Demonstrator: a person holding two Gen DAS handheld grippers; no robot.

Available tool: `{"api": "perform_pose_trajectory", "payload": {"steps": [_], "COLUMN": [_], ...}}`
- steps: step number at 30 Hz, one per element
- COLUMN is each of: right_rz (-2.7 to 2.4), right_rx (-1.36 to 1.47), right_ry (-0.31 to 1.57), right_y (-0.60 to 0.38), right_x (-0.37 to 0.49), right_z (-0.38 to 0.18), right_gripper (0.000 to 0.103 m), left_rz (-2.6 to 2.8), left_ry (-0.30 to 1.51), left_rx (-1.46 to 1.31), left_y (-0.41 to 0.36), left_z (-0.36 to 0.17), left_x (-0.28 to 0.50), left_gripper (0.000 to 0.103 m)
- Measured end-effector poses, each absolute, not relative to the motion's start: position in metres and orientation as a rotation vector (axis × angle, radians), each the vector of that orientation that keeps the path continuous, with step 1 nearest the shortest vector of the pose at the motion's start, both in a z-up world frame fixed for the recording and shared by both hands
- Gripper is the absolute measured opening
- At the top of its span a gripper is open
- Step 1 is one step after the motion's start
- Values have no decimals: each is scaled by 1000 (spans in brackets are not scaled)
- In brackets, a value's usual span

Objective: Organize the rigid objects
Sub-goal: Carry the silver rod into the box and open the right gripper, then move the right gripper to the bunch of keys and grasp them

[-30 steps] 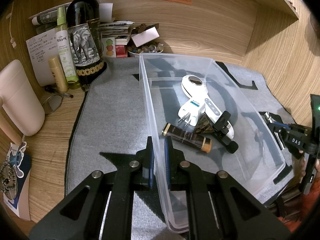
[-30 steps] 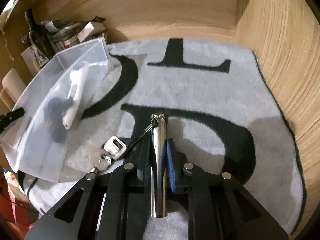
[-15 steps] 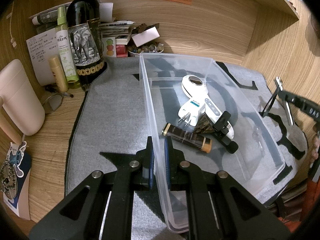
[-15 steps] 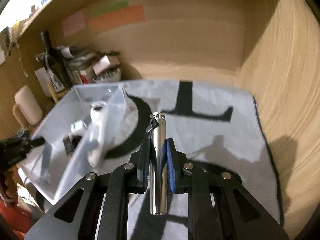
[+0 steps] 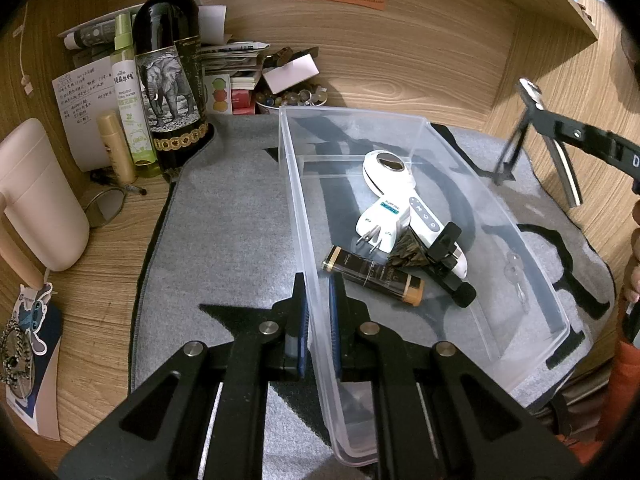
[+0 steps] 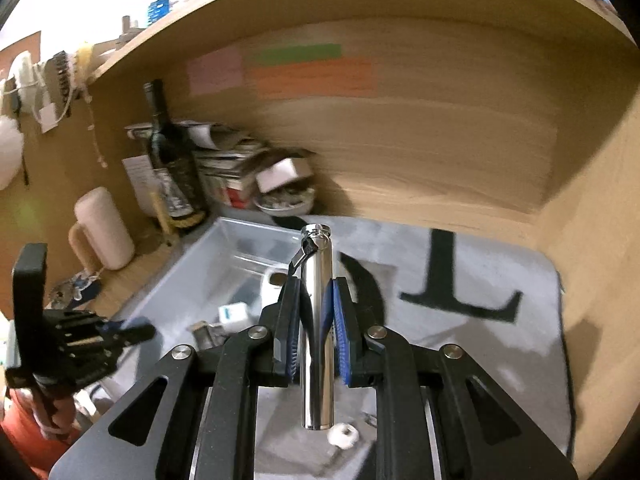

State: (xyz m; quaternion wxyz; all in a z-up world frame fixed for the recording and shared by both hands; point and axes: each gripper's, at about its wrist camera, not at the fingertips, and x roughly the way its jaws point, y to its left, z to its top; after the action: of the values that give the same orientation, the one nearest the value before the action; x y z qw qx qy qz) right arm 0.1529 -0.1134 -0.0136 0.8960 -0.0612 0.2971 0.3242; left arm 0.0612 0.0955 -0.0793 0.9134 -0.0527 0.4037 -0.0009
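The left gripper (image 5: pixel 318 320) clamps the clear bin's (image 5: pixel 520 236) near wall; the charger (image 5: pixel 384 222) inside shows sharply only here. The right gripper (image 6: pixel 316 320) clamps the silver cylinder (image 6: pixel 318 320) above the mat (the right view is blurred).

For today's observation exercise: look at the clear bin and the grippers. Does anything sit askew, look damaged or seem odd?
Nothing looks damaged or spilled. The items in the clear bin lie jumbled: the white plug adapter rests across the white handheld device. The right gripper holds a shiny metal cylinder in the air; a cord trails from its tip.
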Motion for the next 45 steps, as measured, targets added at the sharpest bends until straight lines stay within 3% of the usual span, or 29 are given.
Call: {"api": "perform_pose_trajectory", "payload": {"steps": [23,34,42,45], "right_rz": [862,871,850,821], "right_rx": [-398,-441,-415,-398], "right_ry": [830,847,776,740], "right_y": [-24,-20,-30,-38], "right_x": [144,139,134,134], "right_z": [-85,-83,-63,-55], "right_gripper": [14,15,29,43], "left_rz": [-13,-13,-13,-14], "left_ry": [826,827,826,826], "left_rx": [-116,-115,-117,-117], "left_y": [98,98,98,98], "left_z": [-81,-81,-81,-81], "left_x": [60,60,60,60], "left_gripper": [9,9,9,9]}}
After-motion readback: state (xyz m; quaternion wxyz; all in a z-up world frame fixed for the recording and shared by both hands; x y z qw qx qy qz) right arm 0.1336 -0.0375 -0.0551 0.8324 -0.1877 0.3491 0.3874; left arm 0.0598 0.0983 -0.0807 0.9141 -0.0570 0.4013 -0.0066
